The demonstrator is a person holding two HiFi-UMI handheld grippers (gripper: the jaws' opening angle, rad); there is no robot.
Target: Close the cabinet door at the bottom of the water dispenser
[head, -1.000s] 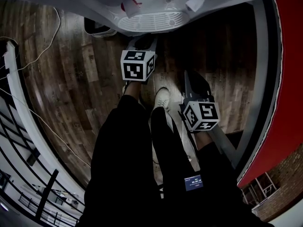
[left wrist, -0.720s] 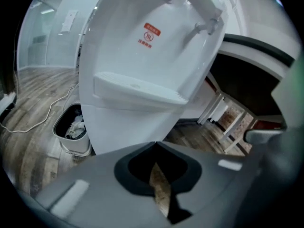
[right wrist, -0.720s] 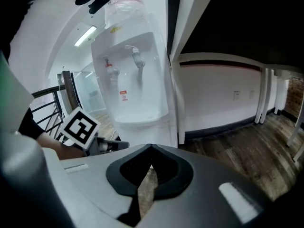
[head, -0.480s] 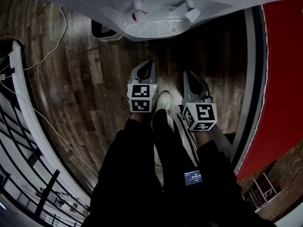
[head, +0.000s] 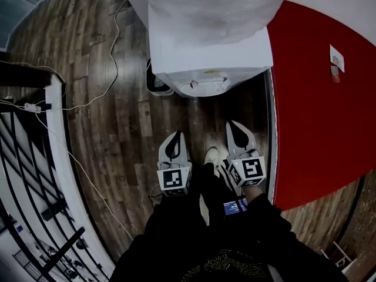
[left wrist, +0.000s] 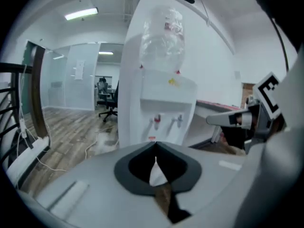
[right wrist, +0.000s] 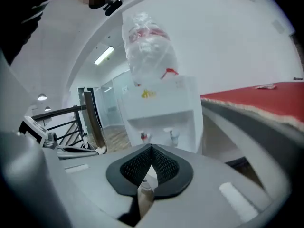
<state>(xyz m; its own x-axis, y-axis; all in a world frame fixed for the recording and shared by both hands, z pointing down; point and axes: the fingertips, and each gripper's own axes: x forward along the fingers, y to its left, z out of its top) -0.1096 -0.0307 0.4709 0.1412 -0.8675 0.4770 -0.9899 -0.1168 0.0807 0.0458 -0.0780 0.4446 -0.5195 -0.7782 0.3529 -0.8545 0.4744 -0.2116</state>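
The left gripper (head: 175, 136) has its grey fingers pressed together with nothing between them, and the right gripper (head: 233, 125) is closed and empty in the same way. Both point at the tall white plastic water dispenser (head: 208, 57), which stands ahead of the fingertips and well apart from them. A clear plastic bottle (left wrist: 164, 37) sits upturned on its top, and its two small taps (left wrist: 167, 122) show just above the left fingertips. The cabinet door low on its front is hidden behind the fingers, so it is probably shut, though I cannot tell. A red wall panel (head: 317, 110) lies beside the right fingers. Dark wooden plank floor (head: 117, 122) lies below both.
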